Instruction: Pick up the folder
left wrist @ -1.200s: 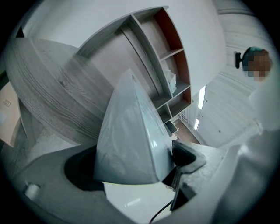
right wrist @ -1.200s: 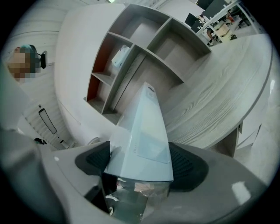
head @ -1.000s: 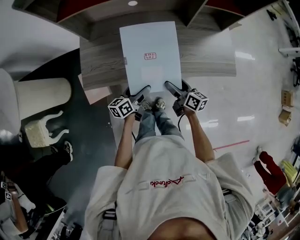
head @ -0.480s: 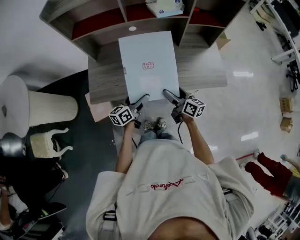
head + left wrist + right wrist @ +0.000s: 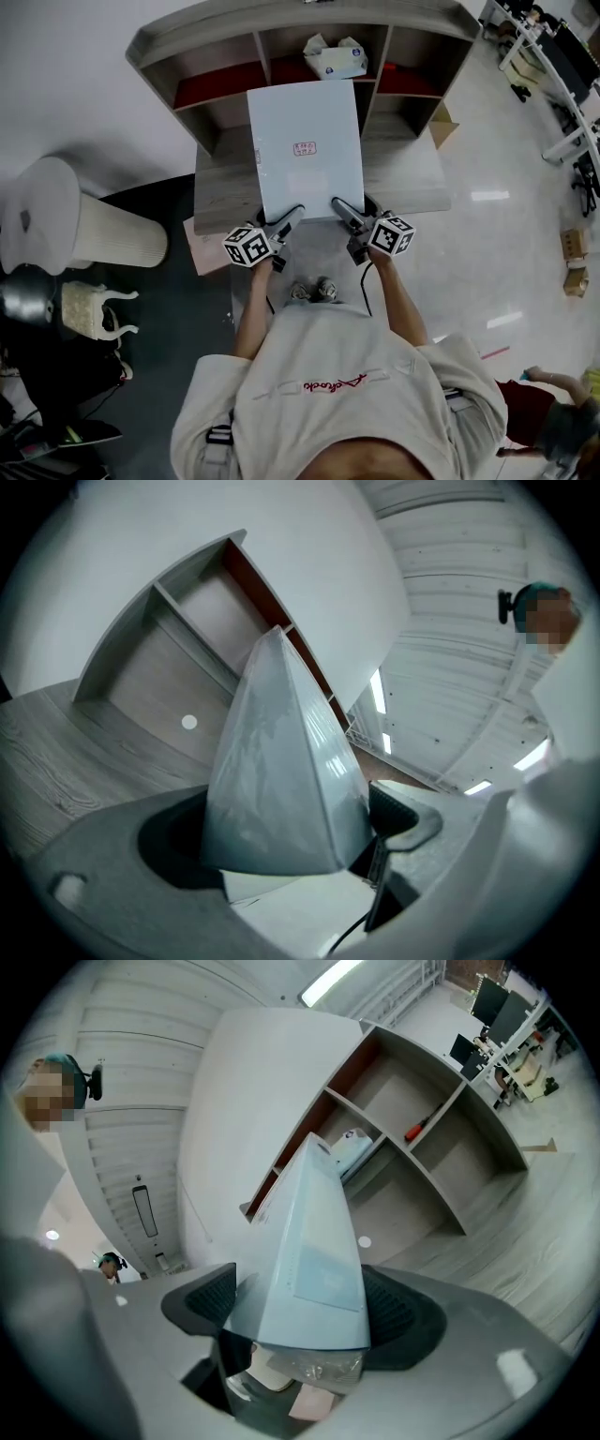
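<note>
Holding a pale folder (image 5: pixel 305 150) by its near short edge, out over a grey wooden desk (image 5: pixel 220 192) and in front of a shelf unit (image 5: pixel 211 56) with a tissue box (image 5: pixel 336 58) in the middle bay. Clamped on the near-left corner with the left gripper (image 5: pixel 290 215) and on the near-right corner with the right gripper (image 5: pixel 339 205), with jaws closed onto the cover from both sides, as seen plainly in each gripper view. Appears lifted clear of the desk, far end pointing up toward the shelves; cannot be told for certain whether that far edge touches anything. Marked with a small red stamp (image 5: pixel 304 148) near the middle of the upper face, with a faint rectangular pocket just below it.

Judged light and thin, stiff enough to hold flat from one edge with no visible sag, yet likely to flex or flap if swung quickly. Smooth and glossy on the cover, so probably slippery between hard jaws; best pinched deep over the edge, not by the tips. Best taken as held here, at two well-separated spots on the same short edge, to stop twisting. Worth keeping level, since loose sheets inside, if any, could slide out of an open side.
</note>
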Demonstrator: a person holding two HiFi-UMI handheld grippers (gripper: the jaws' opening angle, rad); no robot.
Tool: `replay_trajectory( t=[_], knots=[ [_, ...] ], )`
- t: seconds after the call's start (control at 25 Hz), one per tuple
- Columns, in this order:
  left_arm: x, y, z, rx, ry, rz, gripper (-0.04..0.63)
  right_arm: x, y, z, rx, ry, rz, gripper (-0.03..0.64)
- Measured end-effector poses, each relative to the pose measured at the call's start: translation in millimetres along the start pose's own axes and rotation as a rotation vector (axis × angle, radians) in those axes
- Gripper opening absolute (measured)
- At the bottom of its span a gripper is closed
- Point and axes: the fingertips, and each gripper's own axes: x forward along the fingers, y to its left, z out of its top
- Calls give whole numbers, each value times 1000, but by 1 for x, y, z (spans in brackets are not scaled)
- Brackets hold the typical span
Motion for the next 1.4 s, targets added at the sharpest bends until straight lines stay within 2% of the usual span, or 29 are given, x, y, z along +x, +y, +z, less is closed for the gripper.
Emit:
replay_trajectory(
  t=[0.2,0.4,0.68,1.0,1.4],
  knots=[
    [7,-4,18,40,-24,-18,492,7,4,17,-28,-22,26,422],
    [-2,-17,19,45,-42,-17,492,0,18,21,-50,-22,42,422],
    [-17,-22,23,54,-56,-38,492,0,38,19,-102,-26,58,422],
    [-28,-24,38,82,-46,-65,492,4,53,18,-95,-59,49,420],
    [-49,-30,28,72,-36,-82,492,-8,72,3,-110,-60,35,420]
  ],
)
